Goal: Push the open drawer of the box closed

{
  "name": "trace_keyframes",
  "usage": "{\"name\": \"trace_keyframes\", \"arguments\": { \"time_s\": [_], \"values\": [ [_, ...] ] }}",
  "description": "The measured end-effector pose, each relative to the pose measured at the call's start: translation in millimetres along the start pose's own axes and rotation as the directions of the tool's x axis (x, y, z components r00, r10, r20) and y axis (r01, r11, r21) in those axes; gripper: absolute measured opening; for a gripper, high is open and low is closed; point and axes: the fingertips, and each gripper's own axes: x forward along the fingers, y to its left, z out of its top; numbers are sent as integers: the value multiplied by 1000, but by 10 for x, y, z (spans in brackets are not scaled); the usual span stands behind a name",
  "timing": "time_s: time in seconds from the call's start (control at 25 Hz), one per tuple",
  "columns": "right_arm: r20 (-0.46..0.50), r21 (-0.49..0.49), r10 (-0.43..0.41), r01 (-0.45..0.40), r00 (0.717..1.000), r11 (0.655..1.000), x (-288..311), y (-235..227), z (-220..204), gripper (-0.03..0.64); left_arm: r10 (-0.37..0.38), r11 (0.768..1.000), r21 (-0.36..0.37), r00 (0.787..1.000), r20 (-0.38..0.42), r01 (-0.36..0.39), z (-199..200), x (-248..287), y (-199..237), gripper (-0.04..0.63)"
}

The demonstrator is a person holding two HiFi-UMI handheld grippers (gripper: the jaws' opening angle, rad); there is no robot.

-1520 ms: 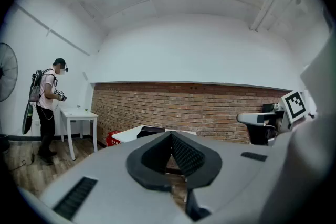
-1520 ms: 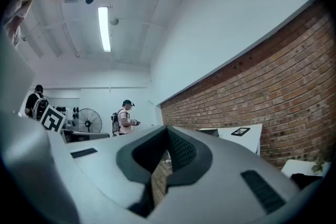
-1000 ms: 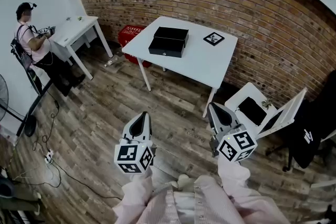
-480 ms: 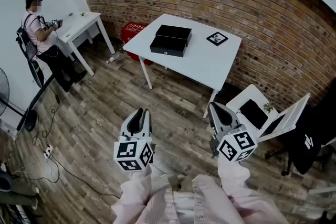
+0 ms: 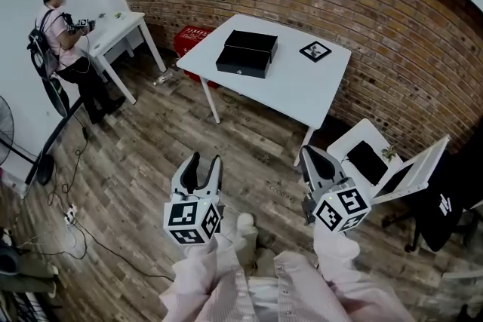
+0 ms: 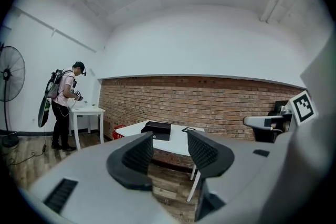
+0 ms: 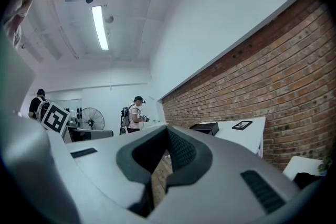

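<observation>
A black box (image 5: 247, 53) lies on the white table (image 5: 302, 90) across the room, its drawer front standing out a little toward me. The same box shows small in the left gripper view (image 6: 157, 129) and the right gripper view (image 7: 206, 127). Both grippers hang over the wooden floor, far short of the table. My left gripper (image 5: 204, 161) is open with nothing between its fingers (image 6: 140, 150), and its jaws have just been opening. My right gripper (image 5: 309, 155) is shut and empty, its pads meeting (image 7: 169, 150).
A square marker card (image 5: 315, 51) lies on the table beside the box. A red crate (image 5: 190, 43) sits under the table's far corner. A person (image 5: 62, 34) stands at a small white table (image 5: 113, 32) on the left. A white chair (image 5: 371, 160) stands at the right; cables (image 5: 72, 226) trail at the lower left.
The left gripper's jaws have spread from shut to open. The person at the small table has shifted a little. Both grippers stay far from the box.
</observation>
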Motion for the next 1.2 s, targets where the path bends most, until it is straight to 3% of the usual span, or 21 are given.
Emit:
{"name": "trace_keyframes", "arguments": {
  "time_s": [0.2, 1.2],
  "values": [
    [-5, 9, -9, 9, 1000, 1000, 167, -72, -25, 3, 4, 1000, -9, 1000, -7, -4, -27, 155, 108, 239],
    [-44, 58, -116, 118, 992, 991, 1896, -808, -219, 3, -91, 995, -52, 990, -105, 86, -19, 2100, 967, 239]
  ]
}}
